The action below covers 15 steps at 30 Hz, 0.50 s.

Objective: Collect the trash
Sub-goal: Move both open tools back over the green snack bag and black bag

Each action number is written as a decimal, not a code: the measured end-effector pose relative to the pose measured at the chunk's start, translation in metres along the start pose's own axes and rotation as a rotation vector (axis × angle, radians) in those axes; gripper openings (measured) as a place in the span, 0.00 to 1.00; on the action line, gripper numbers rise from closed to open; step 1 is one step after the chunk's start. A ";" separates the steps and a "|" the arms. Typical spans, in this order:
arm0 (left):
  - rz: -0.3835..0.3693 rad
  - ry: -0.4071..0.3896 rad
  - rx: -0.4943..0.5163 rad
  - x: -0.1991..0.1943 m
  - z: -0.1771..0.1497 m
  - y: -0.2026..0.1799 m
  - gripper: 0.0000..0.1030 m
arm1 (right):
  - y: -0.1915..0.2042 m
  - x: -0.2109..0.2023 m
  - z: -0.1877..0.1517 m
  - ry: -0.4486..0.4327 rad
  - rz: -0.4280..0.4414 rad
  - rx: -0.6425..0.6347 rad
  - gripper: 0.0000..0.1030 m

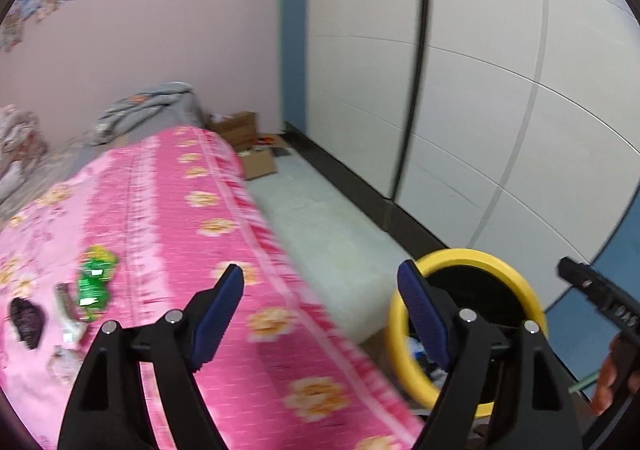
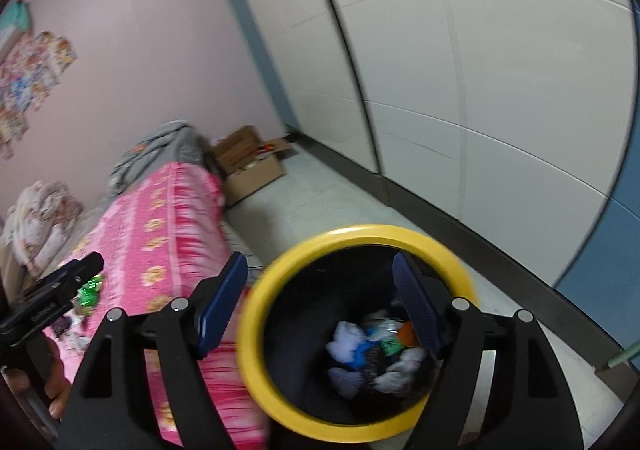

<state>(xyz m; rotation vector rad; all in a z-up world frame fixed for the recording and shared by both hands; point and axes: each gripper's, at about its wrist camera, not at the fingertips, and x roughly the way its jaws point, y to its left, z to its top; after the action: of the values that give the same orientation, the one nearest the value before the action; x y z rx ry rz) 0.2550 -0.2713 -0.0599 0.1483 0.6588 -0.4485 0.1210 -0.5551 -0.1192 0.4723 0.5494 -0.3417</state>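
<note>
Trash lies in two places: a green wrapper (image 1: 94, 282), a dark scrap (image 1: 27, 320) and some pale bits (image 1: 64, 360) rest on the pink flowered bedspread (image 1: 192, 218), and a mixed heap of white, blue and orange litter (image 2: 376, 350) sits at the bottom of the yellow-rimmed bin (image 2: 256, 330). This bin stands on the floor (image 1: 324, 226) just beside the bed's edge. Left hand-held gripper (image 1: 320, 282) hangs over that edge with fingers spread wide and nothing between them. Right hand-held gripper (image 2: 320, 270) hovers above the bin mouth, likewise wide open and empty. Farther off, a grey blanket (image 2: 168, 146) is bunched on the bed, and cardboard boxes (image 2: 252, 166) stand on the floor beyond the bed's far end, by a pink wall and white panelled doors (image 1: 480, 90).
</note>
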 end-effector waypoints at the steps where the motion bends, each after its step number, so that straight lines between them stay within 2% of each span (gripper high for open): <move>1: 0.022 -0.004 -0.014 -0.005 -0.001 0.013 0.74 | 0.008 0.000 0.002 0.003 0.019 -0.009 0.70; 8: 0.168 -0.031 -0.111 -0.037 -0.008 0.104 0.75 | 0.088 0.006 0.011 0.023 0.155 -0.107 0.71; 15: 0.296 -0.048 -0.199 -0.065 -0.015 0.186 0.75 | 0.168 0.023 0.005 0.073 0.251 -0.190 0.71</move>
<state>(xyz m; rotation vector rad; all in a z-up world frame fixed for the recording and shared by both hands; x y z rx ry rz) 0.2843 -0.0780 -0.0326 0.0451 0.6190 -0.1000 0.2136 -0.4209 -0.0718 0.3651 0.5798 -0.0317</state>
